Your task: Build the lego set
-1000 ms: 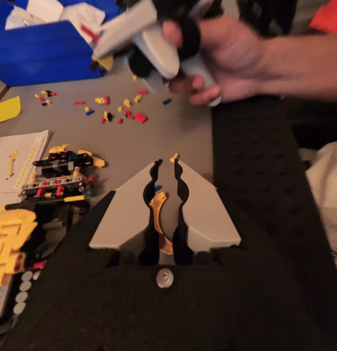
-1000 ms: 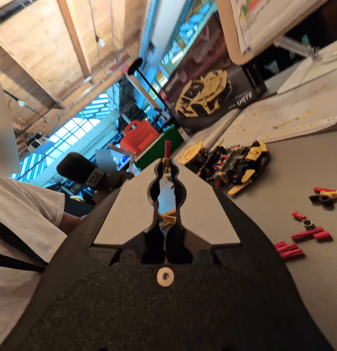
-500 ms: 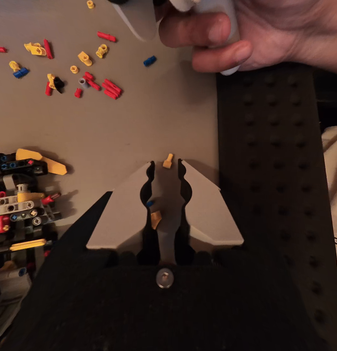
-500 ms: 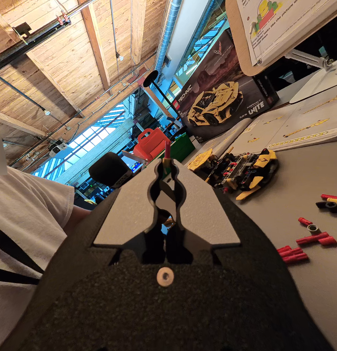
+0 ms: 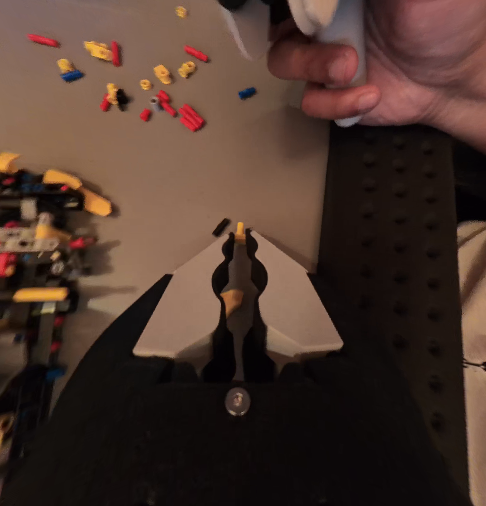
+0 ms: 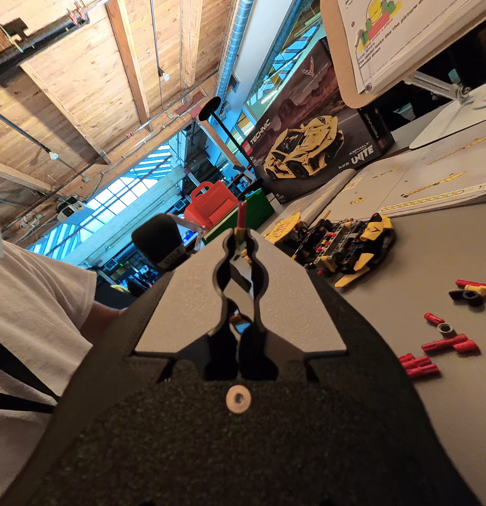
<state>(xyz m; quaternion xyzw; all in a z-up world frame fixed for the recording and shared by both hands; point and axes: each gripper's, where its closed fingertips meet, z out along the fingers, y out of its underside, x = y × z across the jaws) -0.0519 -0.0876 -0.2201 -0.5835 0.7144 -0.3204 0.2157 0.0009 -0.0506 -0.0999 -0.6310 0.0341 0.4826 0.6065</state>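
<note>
My left gripper (image 5: 239, 236) points down at the grey table and its tips are closed on a small yellow connector (image 5: 239, 229). A black pin (image 5: 220, 226) lies just left of the tips. A curved yellow piece (image 5: 232, 300) lies on the table under the fingers. The partly built yellow and black car (image 5: 36, 241) is at the left edge; it also shows in the right wrist view (image 6: 343, 246). My right gripper (image 6: 240, 234) is held up in the air, shut on a small yellow connector with a red axle (image 6: 241, 216) sticking out of it.
Loose red, yellow and blue pins (image 5: 159, 87) are scattered at the far side. A hand (image 5: 387, 71) holds the other gripper at the top right. A black studded mat (image 5: 387, 246) borders the table's right. The set's box (image 6: 318, 142) and open instruction booklet (image 6: 433, 186) lie behind the car. Across from one pair of fingers to the other is roughly 12 cm. My left gripper is the nearer one to the curved yellow piece (image 5: 232, 300): about 5 cm, against 15 cm.
My left gripper has moved forward onto the small yellow connector and closed its tips on it. My right gripper keeps its hold on the yellow and red piece and has barely moved.
</note>
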